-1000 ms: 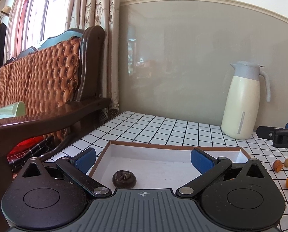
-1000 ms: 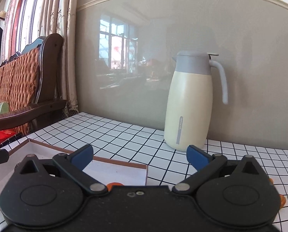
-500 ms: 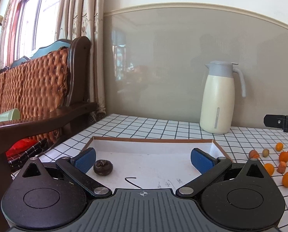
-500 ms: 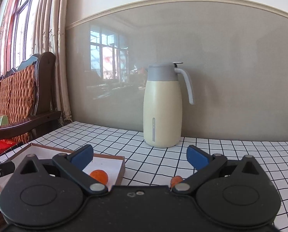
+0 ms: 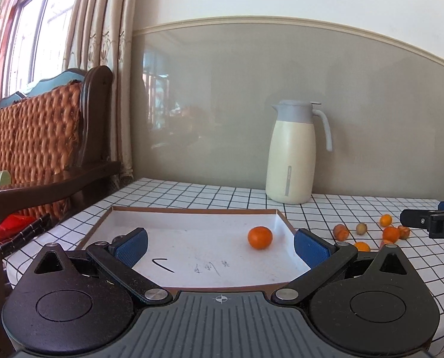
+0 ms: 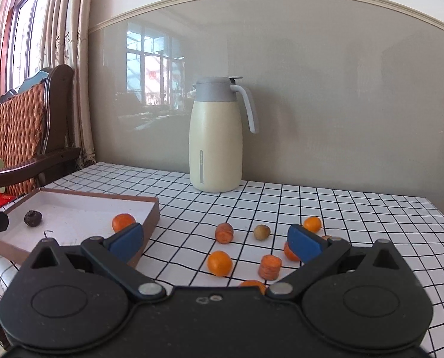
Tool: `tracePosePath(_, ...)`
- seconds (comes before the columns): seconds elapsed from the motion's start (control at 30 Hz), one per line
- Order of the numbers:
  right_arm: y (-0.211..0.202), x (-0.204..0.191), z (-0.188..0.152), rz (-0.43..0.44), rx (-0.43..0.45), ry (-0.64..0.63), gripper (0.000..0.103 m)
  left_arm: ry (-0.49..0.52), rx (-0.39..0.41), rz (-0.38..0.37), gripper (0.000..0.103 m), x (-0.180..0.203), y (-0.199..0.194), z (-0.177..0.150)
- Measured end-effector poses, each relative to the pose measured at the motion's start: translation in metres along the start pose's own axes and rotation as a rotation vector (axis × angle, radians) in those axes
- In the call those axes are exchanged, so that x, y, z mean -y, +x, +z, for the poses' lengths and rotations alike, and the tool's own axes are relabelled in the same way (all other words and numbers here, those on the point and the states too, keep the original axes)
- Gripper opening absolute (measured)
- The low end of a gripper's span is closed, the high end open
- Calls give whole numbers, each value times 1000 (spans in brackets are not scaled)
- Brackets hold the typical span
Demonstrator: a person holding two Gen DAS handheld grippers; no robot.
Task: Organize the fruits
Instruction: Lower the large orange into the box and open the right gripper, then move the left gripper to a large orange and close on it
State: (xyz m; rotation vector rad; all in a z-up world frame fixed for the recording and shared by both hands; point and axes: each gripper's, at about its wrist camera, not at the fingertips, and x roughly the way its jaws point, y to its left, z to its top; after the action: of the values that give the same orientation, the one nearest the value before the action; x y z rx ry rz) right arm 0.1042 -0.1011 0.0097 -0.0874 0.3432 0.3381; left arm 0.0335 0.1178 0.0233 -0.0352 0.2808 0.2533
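Left claw (image 5: 220, 247) hangs with jaws apart and empty over the near edge of the tray (image 5: 192, 209); right claw (image 6: 214, 240) is likewise apart and empty above the loose fruit on the checked worktop (image 6: 356, 205). The tray's long axis runs left-right in the left view. In it lie an orange (image 5: 260, 237) by its right wall and a dark fruit (image 6: 32, 218) toward the left. Behind stands a jug (image 6: 216, 135)

A box (image 6: 150, 205) sits at the counter's (image 6: 371, 208) left, holding a mandarin (image 6: 123, 221) at its right and a dried fruit (image 6: 32, 218) further left. Loose fruits (image 6: 219, 263) lie scattered right of it, with a jug (image 6: 215, 155) far behind.
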Motion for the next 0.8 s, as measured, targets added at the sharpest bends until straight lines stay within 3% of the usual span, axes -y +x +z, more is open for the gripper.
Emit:
tracePosePath(0.17, -11, 9, -9, 17, -15, -17, 97, -16, -12, -51, 103, 14, 3, 0)
tracePosePath(0.4, -12, 15, -21, 9, -48, -76, 89, 58, -2, -96, 103, 45, 4, -7)
tracePosePath(0.8, 14, 28, -42, -12, -111, -45, 79, 98, -29, -104, 103, 69, 16, -16)
